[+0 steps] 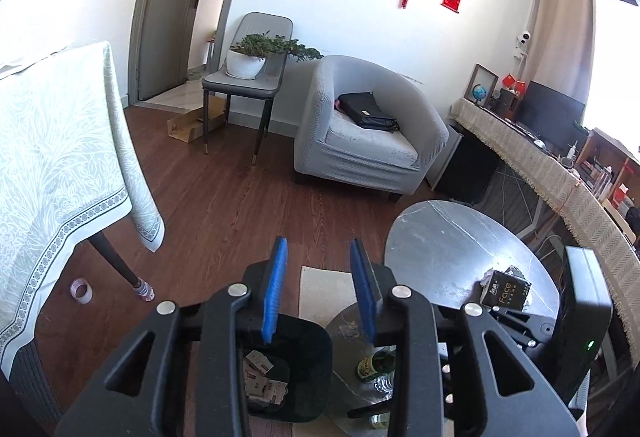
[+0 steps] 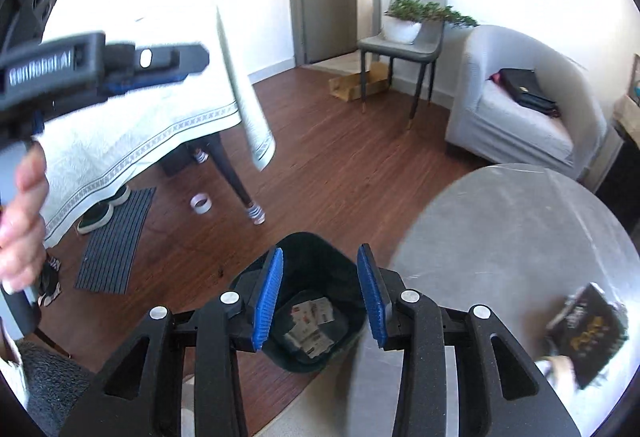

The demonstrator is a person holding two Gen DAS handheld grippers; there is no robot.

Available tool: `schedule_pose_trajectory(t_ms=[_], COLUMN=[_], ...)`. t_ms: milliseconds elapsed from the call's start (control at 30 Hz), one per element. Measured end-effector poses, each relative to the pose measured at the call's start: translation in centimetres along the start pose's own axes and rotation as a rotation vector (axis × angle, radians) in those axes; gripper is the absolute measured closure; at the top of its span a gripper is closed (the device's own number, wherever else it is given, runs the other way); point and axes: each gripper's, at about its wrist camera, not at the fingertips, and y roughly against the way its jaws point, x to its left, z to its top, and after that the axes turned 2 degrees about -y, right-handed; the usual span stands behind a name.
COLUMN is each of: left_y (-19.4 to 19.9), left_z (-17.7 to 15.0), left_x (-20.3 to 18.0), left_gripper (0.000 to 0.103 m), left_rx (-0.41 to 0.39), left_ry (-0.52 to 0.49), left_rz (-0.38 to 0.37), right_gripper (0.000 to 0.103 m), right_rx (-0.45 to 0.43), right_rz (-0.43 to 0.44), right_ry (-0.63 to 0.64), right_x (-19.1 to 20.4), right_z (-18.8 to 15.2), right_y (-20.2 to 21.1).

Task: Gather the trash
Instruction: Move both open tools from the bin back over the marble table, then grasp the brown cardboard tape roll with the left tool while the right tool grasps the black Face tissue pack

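Note:
A black trash bin [image 2: 296, 239] stands on the floor beside a round grey table [image 2: 520, 221], with printed paper scraps [image 2: 310, 325] at its bottom. My right gripper [image 2: 320, 257] hovers above the bin, open, with nothing between its blue pads. My left gripper [image 1: 318, 249] is also open and empty, above the bin [image 1: 316, 341] and its scraps [image 1: 262, 377]. The right wrist view shows the left gripper [image 2: 196, 65] blurred at upper left, held by a hand [image 2: 20, 221]. A black tissue pack [image 1: 506, 295] lies on the table [image 1: 440, 237]; it appears blurred as the pack [image 2: 588, 333].
A dining table with a pale cloth [image 1: 52, 157] stands left, with a tape roll [image 1: 81, 290] on the floor by its leg. A grey armchair [image 1: 372, 153] holds a black bag; a chair with a potted plant [image 1: 248, 61] stands behind. Bottles [image 1: 376, 363] sit under the round table.

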Motion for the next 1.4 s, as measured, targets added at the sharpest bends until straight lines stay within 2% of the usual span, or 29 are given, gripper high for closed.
schedule_pose_trajectory(t_ms=[133, 267, 500, 567, 633, 900, 1067, 1400], left_y=[-1.3, -2.7, -5.3, -6.0, -6.6, -8.9, -10.6, -13.2], left_z=[-0.7, -1.7, -4.0, -4.5, -5.2, -8.0, -9.4, -10.9], left_x=[-2.7, -5.1, -9.9, -11.4, -12.8, -18.5, -21.0, -23.2], left_gripper=[0.059, 0.047, 0.043, 0.041, 0.039, 0.038, 0.038, 0.040], left_rx=[0.021, 0.050, 0.113, 0.126, 0.142, 0.212, 0.243, 0.269], left_ry=[-0.041, -0.069, -0.117, -0.142, -0.162, -0.214, -0.239, -0.251], left_rz=[-0.032, -0.069, -0.152, -0.172, -0.200, -0.305, -0.308, -0.258], right_gripper=[0.064, 0.064, 0.064, 0.058, 0.056, 0.055, 0.055, 0.055], right_rx=[-0.029, -0.063, -0.125, -0.134, -0.154, -0.152, -0.149, -0.150], right_rz=[-0.043, -0.098, -0.155, -0.162, -0.180, -0.206, -0.221, -0.215], right_ry=[-0.050, -0.097, -0.207, -0.222, -0.259, -0.313, -0.333, -0.358], right_x=[-3.3, -6.4, -12.0, -12.6, -14.1, -17.4, -18.6, -19.7], right_z=[-0.2, -0.9, -2.4, -2.7, -3.6, -5.8, -7.0, -8.3], right_y=[2.1, 4.6, 8.5, 9.0, 10.1, 11.9, 12.6, 13.6])
